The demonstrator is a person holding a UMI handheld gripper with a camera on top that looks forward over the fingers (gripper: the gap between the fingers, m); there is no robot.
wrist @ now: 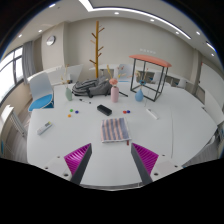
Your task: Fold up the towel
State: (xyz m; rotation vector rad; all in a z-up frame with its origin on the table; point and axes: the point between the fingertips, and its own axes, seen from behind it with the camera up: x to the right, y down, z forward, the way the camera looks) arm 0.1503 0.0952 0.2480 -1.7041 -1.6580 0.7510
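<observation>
A striped towel (115,129), folded into a small rectangle with grey, white and pinkish stripes, lies flat on the white table (60,150), just ahead of my fingers and between their lines. My gripper (111,160) is open and empty, its two magenta pads (77,158) spread wide above the table's near part. The towel lies apart from both fingers.
Beyond the towel lie a black box (104,109), a pink bottle (114,93), a blue-lidded container (139,96), a dark bag (88,87) and small items (46,127) to the left. A blue chair (40,98), a wooden coat stand (97,45) and an orange-topped side table (151,68) stand behind.
</observation>
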